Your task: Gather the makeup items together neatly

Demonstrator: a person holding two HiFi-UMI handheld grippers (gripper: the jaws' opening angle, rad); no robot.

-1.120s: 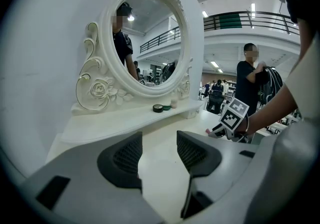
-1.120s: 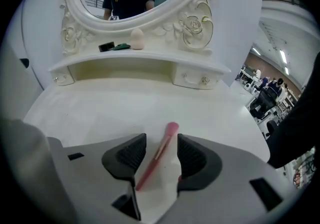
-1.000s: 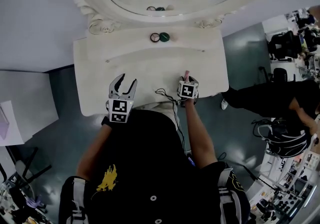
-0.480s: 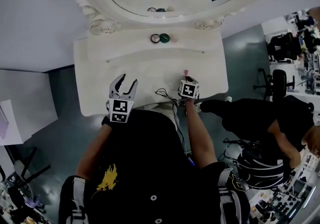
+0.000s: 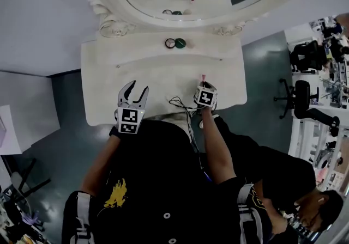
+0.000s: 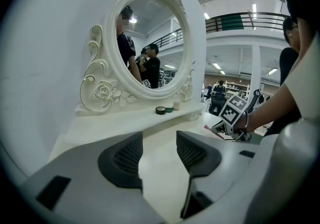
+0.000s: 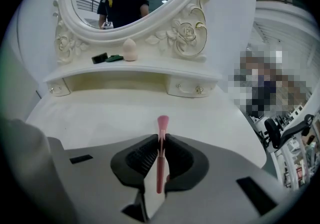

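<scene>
A thin pink makeup brush (image 7: 162, 123) is clamped between the pads of my right gripper (image 7: 160, 144), whose jaws have just been closing on it. Its tip (image 5: 203, 78) pokes forward past the gripper (image 5: 203, 84) over the white dressing table (image 5: 163, 68). On the raised shelf under the mirror lie a black compact (image 5: 170, 43), a green item (image 5: 180, 42) and a beige sponge (image 7: 130, 49). My left gripper (image 5: 134, 87) hovers at the table's front left, open, with nothing between its pads (image 6: 125, 155).
An ornate oval mirror (image 5: 109, 17) stands at the back of the table. Two small drawers (image 7: 186, 87) sit under the shelf. A person (image 5: 283, 177) stands close at my right, with office chairs (image 5: 305, 98) beyond.
My right gripper has shut on the pink brush and risen slightly. The person at the right has walked toward the lower right. My left gripper has stayed put.
</scene>
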